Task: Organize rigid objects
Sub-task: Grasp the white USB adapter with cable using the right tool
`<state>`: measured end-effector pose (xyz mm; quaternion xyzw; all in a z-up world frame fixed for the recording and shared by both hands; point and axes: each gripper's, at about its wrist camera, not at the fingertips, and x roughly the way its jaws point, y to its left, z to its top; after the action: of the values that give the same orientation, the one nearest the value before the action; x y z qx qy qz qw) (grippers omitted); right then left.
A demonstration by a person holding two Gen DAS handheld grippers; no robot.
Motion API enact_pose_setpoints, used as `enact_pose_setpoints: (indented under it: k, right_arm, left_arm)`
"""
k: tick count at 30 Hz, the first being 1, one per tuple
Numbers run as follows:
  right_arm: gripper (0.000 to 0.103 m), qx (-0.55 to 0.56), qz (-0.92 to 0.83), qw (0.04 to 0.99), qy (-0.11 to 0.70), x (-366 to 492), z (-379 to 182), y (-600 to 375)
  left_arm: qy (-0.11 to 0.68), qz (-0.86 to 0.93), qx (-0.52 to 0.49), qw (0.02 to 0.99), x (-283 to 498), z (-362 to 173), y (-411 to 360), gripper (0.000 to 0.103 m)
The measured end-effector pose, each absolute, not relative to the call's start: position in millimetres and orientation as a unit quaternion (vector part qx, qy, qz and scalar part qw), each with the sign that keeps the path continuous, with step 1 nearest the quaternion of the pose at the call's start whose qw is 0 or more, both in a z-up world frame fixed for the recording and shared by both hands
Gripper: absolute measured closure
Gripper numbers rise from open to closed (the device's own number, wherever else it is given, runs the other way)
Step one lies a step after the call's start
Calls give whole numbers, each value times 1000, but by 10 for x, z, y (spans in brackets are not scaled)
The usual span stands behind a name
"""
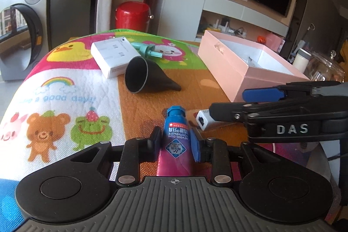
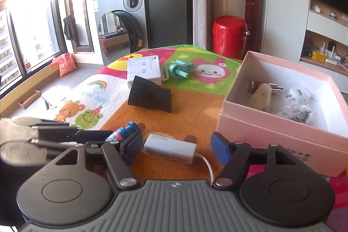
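Observation:
A pink-and-blue toothpaste tube lies on the orange table top, cap pointing away. My left gripper has it between its jaws, the pads close against its sides. My right gripper stands open around a small white adapter with a white cable; its pads are clear of it. In the left wrist view the right gripper reaches in from the right over the adapter. The open pink box stands to the right and holds several small items.
A black funnel lies on its side mid-table. Behind it on the cartoon mat are a white box and a teal plastic part. A red bin stands on the floor past the table's far edge.

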<state>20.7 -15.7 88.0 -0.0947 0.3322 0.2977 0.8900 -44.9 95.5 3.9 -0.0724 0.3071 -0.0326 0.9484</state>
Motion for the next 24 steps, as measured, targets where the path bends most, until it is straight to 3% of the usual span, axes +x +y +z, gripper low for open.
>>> enact_pose_setpoints:
  k: [6,12,18,21,24]
  right_arm:
    - [36,-71,301,876,371,368,734,-131]
    - [65,-100,315,863,383,329,728,-244]
    - [64,-143,272,878,366,178,743,-477]
    - [53,-135,305,871,361,32,807,-554]
    - [52,-169,320,865,349,-124,796,-518]
  left_arm:
    - [307,-32,-69,949,-452,26,956,70]
    - [307,-32,-72,949,-457,25,961,70]
    - [305,-30,-83,948,-459,20,982,70]
    - [304,-31,-97,947,-458,11,1019,69]
    - [304,-30,-96,948,-463,13,1008,69]
